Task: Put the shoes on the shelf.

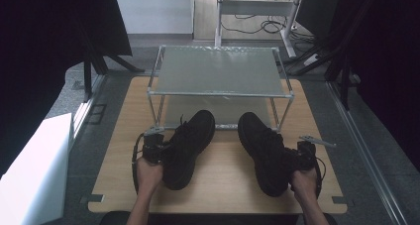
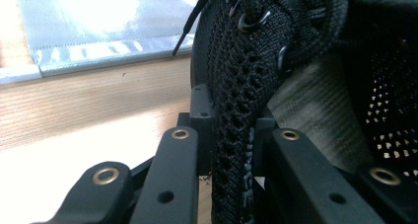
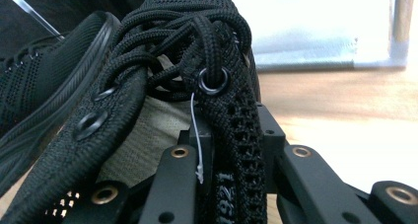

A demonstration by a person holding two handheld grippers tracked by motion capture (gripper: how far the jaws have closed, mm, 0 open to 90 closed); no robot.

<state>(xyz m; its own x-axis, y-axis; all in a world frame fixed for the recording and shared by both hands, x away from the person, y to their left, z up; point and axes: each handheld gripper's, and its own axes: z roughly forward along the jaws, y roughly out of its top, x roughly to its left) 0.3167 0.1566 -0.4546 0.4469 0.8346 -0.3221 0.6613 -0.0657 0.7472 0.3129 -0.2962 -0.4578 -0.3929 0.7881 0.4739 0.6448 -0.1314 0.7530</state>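
Both tongs clamp shoes | left tongs (image 2: 231, 135): left shoe (image 1: 185, 145) | right tongs (image 3: 231, 150): right shoe (image 1: 265, 150), print "1921"

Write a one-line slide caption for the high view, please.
Two hand-held grippers, left and right, each clamp a black shoe before a metal rack.

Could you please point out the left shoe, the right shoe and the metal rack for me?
left shoe (image 1: 190, 136): high view, laced upper.
right shoe (image 1: 262, 145): high view, laced upper.
metal rack (image 1: 218, 70): high view, top shelf panel.

Well off to the left of my left gripper (image 1: 163, 149) I see 1 white box (image 1: 34, 170). Far ahead of it stands a white desk frame (image 1: 255, 8), with cables (image 1: 257, 27) on the floor beneath.
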